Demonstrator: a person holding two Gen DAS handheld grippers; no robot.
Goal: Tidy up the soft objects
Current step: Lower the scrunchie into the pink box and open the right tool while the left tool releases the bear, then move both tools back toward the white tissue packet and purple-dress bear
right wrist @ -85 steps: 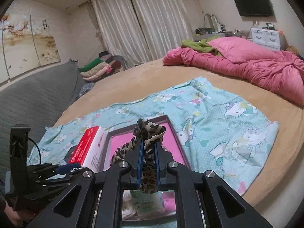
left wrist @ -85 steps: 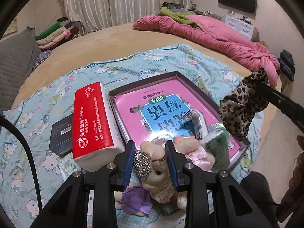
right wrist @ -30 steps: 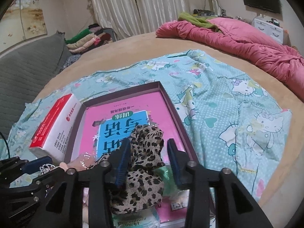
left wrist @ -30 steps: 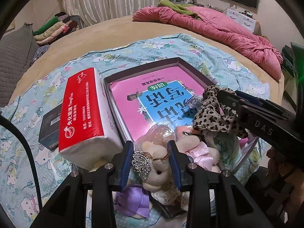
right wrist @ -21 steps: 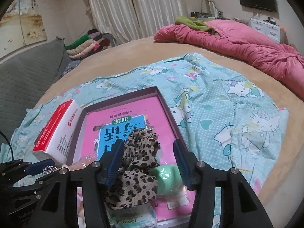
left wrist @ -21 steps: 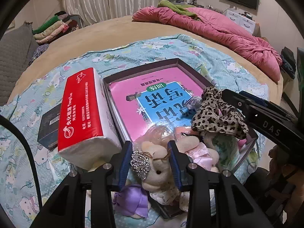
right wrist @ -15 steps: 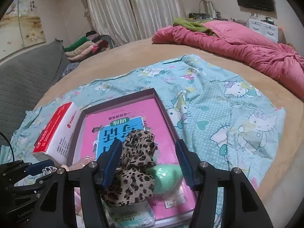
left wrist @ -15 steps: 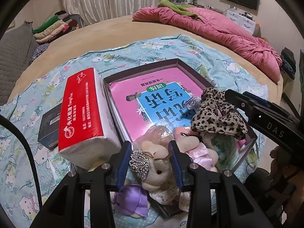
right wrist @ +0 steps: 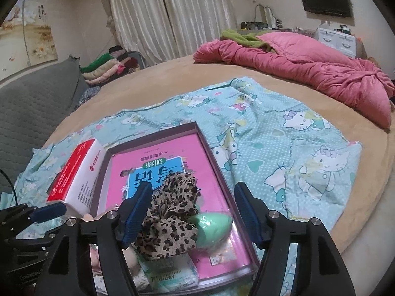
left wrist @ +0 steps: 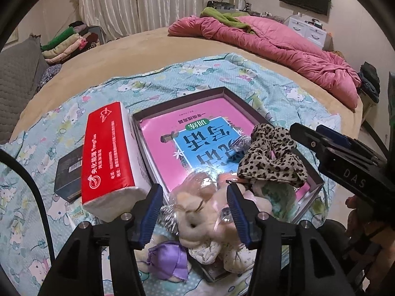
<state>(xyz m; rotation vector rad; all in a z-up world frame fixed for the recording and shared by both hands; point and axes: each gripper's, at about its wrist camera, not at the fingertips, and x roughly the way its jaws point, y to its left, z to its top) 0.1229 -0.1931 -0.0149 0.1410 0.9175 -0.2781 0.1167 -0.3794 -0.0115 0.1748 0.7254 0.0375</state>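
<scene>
A shallow box [left wrist: 246,103] [right wrist: 212,153] with a pink book in it lies on the Hello Kitty sheet. A beige plush toy [left wrist: 197,219] in clear wrap sits at the box's near corner, between the jaws of my left gripper [left wrist: 195,209]. Those jaws are opening and stand clear of it. A purple cloth piece [left wrist: 167,259] lies just below. A leopard-print fabric piece [left wrist: 271,157] [right wrist: 170,219] rests on the items in the box. My right gripper [right wrist: 192,209] is opening around it without pressing. A green soft item [right wrist: 212,227] lies beside it.
A red and white tissue pack [left wrist: 108,153] [right wrist: 76,172] leans against the box's left side, with a black box [left wrist: 69,170] behind it. A pink quilt [left wrist: 271,46] lies at the far side of the bed. Folded clothes [left wrist: 66,46] are stacked at the back left.
Both grippers have opened. The left let go of the plush toy, which now rests at the box's near corner. The right released the leopard fabric into the box and drew back slightly.
</scene>
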